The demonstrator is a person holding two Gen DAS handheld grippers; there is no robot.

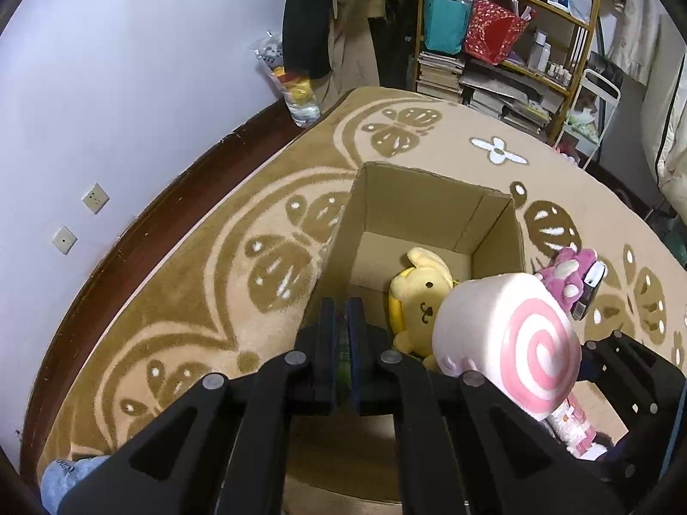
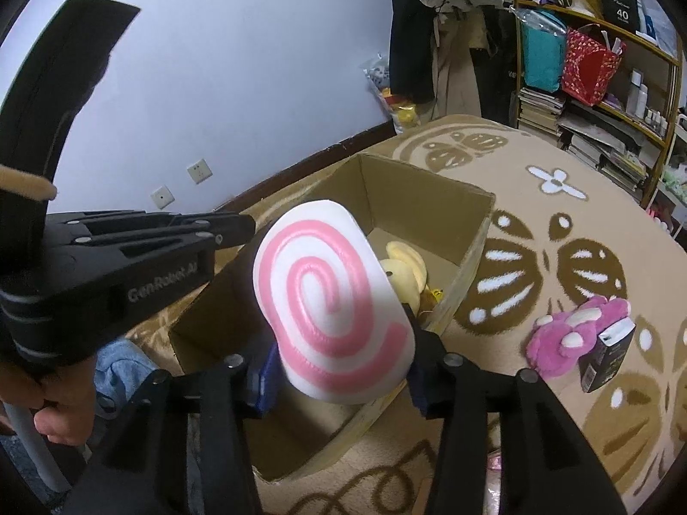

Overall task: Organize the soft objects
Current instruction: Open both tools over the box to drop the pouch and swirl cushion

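Looking down my right gripper [image 2: 339, 369], I see its jaws set partway apart with the pink-and-white swirl cushion [image 2: 330, 300] between them, its spiral face turned toward the camera; the blue pads sit at either lower edge of the cushion, though I cannot tell how firmly they press on it; the cushion hangs over the open cardboard box [image 2: 472, 231], above the near part of its inside; in the left wrist view the same cushion [image 1: 511, 339] sits at the right, over the near right part of the box [image 1: 429, 197]; my left gripper [image 1: 342, 343] has its jaws drawn almost together, only a thin dark gap between the blue pads, and I cannot make out anything gripped there; it points down toward the box's near left wall; from the right wrist view that left gripper [image 2: 240, 225] reaches in from the left, just beside the cushion's upper edge, with a hand [image 2: 56, 403] on its grip; inside the box a yellow plush dog [image 1: 423, 300] lies on the floor of it, partly hidden by the cushion; outside, on the patterned beige rug [image 2: 536, 163] to the right of the box, a pink plush [image 2: 571, 334] lies touching a small dark carton [image 2: 605, 354]; a cluttered shelf [image 2: 601, 98] stands beyond the rug.
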